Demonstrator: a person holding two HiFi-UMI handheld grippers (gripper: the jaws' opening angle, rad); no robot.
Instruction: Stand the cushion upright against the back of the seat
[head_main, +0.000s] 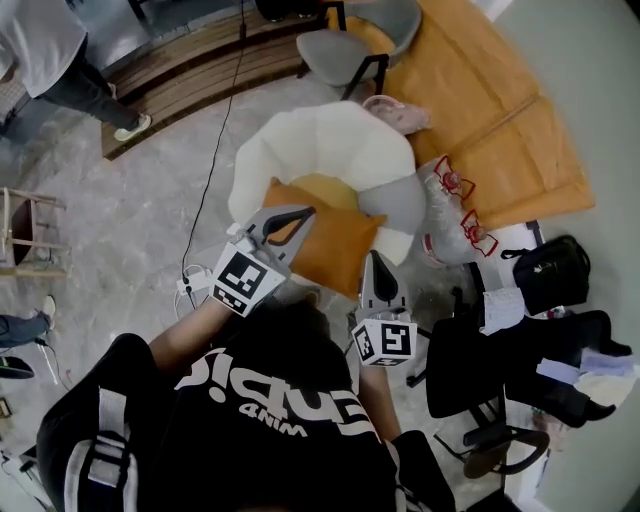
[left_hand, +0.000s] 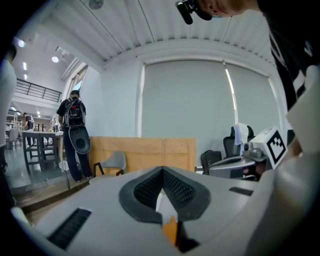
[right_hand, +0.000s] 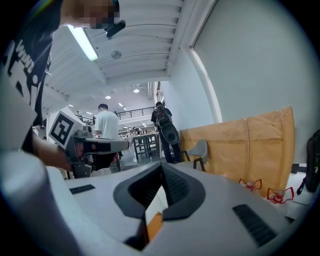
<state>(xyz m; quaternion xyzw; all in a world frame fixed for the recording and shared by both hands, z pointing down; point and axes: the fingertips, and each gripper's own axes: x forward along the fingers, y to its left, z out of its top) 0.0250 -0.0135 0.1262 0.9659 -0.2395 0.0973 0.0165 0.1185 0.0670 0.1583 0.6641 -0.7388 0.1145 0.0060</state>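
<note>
An orange cushion (head_main: 335, 245) lies tilted at the front of a white armchair (head_main: 330, 150), partly over its seat. My left gripper (head_main: 298, 214) is shut, its tips over the cushion's upper left part. At the cushion's right edge my right gripper (head_main: 373, 262) is shut too. In the left gripper view the jaws (left_hand: 162, 170) meet with nothing seen at the tips; a sliver of the orange cushion (left_hand: 170, 231) shows through the gap below. The right gripper view (right_hand: 161, 167) shows the same, with the cushion (right_hand: 154, 226) beneath. No frame shows fabric pinched.
A grey chair (head_main: 345, 50) and wooden panels (head_main: 480, 110) stand beyond the armchair. Plastic bags (head_main: 455, 200) lie to its right, with a black bag (head_main: 555, 270) and a black office chair (head_main: 480, 370) nearer. A cable (head_main: 215, 150) crosses the floor on the left, where a person (head_main: 60, 60) stands.
</note>
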